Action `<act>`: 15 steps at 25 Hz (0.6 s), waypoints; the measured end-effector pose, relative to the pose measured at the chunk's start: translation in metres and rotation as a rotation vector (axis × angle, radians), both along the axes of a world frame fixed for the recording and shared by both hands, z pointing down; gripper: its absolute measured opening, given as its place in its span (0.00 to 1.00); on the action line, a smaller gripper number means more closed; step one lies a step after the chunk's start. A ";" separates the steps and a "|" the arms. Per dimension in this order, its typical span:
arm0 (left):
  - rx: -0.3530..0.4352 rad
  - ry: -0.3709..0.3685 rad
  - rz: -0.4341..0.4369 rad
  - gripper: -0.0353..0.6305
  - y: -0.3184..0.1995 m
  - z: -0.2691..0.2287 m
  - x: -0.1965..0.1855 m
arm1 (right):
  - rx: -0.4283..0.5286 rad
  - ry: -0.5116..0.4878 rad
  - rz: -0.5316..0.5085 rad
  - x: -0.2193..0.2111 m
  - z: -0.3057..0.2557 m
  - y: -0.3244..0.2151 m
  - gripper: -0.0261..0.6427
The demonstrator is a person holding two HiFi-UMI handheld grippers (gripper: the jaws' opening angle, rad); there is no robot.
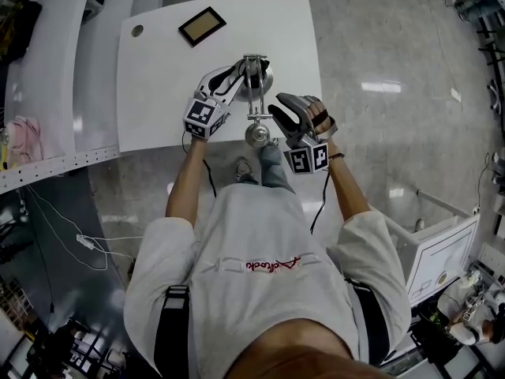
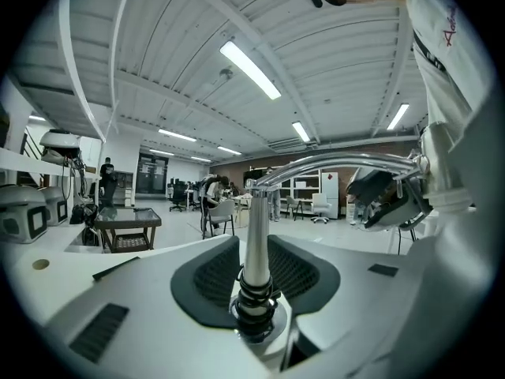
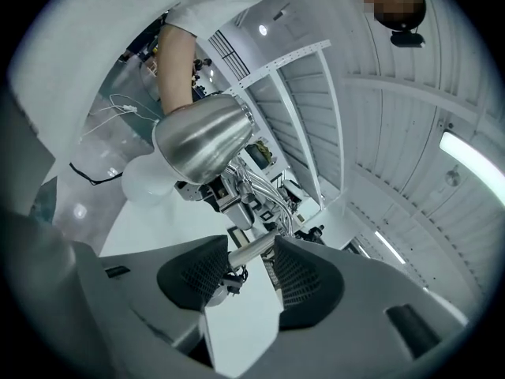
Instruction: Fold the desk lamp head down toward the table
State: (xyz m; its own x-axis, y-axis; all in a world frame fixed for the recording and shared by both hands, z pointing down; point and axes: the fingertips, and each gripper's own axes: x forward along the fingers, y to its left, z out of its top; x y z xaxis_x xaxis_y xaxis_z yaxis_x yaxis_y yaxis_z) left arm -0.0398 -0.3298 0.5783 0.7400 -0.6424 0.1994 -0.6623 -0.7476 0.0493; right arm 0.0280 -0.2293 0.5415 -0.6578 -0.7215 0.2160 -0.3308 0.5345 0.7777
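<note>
A chrome desk lamp (image 1: 256, 93) stands near the front edge of the white table (image 1: 158, 77). My left gripper (image 1: 241, 76) comes in from the left and is shut on the lamp's upright post (image 2: 254, 235), just above its spring. The right gripper (image 1: 274, 110) is open. The thin lamp arm (image 3: 248, 249) crosses the gap between its pads (image 3: 304, 279). The cone-shaped lamp head (image 3: 201, 142) with its white bulb (image 3: 146, 184) hangs just past those jaws. In the head view the head (image 1: 258, 135) overhangs the table's front edge. The curved upper arm (image 2: 339, 163) runs toward the right gripper (image 2: 387, 200).
A dark framed panel (image 1: 202, 25) lies at the back of the table, with a cable hole (image 1: 137, 31) at its back left corner. White shelving (image 1: 47, 77) runs along the left. A white box (image 1: 438, 251) sits on the floor to the right.
</note>
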 end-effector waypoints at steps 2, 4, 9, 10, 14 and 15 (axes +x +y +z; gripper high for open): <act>0.005 0.003 -0.009 0.19 0.004 -0.002 -0.004 | -0.003 -0.003 0.015 0.000 0.001 0.001 0.27; 0.018 0.008 -0.014 0.13 0.007 -0.007 -0.005 | 0.005 0.003 0.034 0.001 0.003 0.000 0.15; 0.025 0.000 0.010 0.09 0.015 -0.007 -0.001 | -0.008 -0.002 0.057 -0.002 0.004 0.001 0.08; 0.025 0.001 0.008 0.09 0.016 -0.008 -0.001 | -0.013 -0.008 0.060 -0.002 0.004 0.001 0.08; 0.032 0.006 0.004 0.09 0.020 -0.012 0.000 | -0.087 -0.128 0.116 0.002 -0.001 -0.004 0.08; 0.030 0.008 0.004 0.09 0.021 -0.011 0.000 | -0.128 -0.194 0.145 0.006 -0.003 -0.006 0.08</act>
